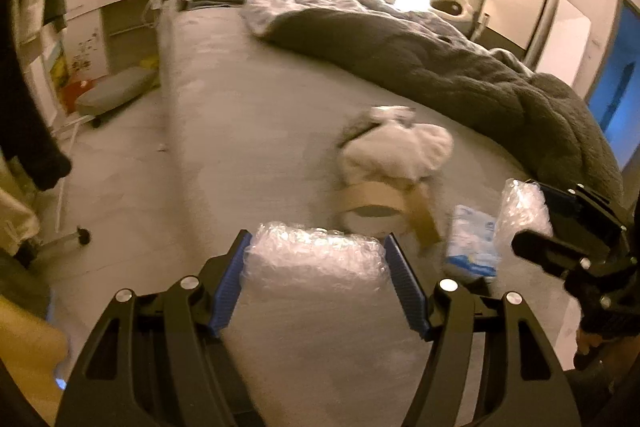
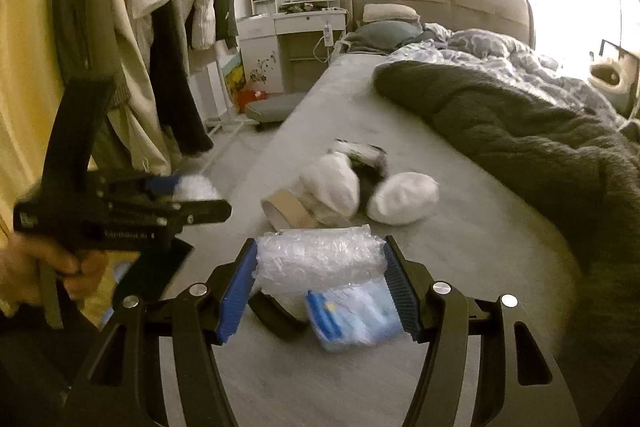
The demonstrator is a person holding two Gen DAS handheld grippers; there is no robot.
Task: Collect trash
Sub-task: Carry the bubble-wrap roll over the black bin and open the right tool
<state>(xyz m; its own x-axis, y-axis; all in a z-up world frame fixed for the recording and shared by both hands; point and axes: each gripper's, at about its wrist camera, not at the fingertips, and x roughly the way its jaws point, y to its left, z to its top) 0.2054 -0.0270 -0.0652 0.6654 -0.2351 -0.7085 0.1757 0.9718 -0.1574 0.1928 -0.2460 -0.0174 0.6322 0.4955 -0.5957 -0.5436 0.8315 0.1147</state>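
Above the near end of the grey bed [image 1: 248, 115], the left tool [image 1: 316, 263] is clenched on a wad of clear bubble wrap [image 1: 316, 255]. The wad fills the gap between the two blue ribbed pads [image 1: 230, 277] and touches both of them. The right wrist view shows the same left tool [image 2: 188, 195] from the side, at the left of the frame, with a tuft of the wad showing at its tip and a hand [image 2: 36, 267] gripping the handle.

The right tool [image 2: 320, 263] is clenched on a second wad of clear bubble wrap [image 2: 320, 259], which spans the gap from pad to pad. In the left wrist view this right tool [image 1: 532, 215] enters from the right edge with its wad at the tip.

Remaining items on the bed:
- A blue and white plastic packet [image 2: 354, 319] lies directly below the right tool's wad, beside a dark curved band [image 2: 274, 317].
- A brown cardboard tape ring [image 1: 370, 201] lies just beyond the left tool's tip.
- Two white crumpled bundles [image 2: 402, 199] lie beyond the ring, touching a black and white item [image 2: 362, 153] that is too blurred to identify.

A dark grey quilted duvet [image 1: 460, 75] is bunched along the far right side of the bed, well apart from both tools.
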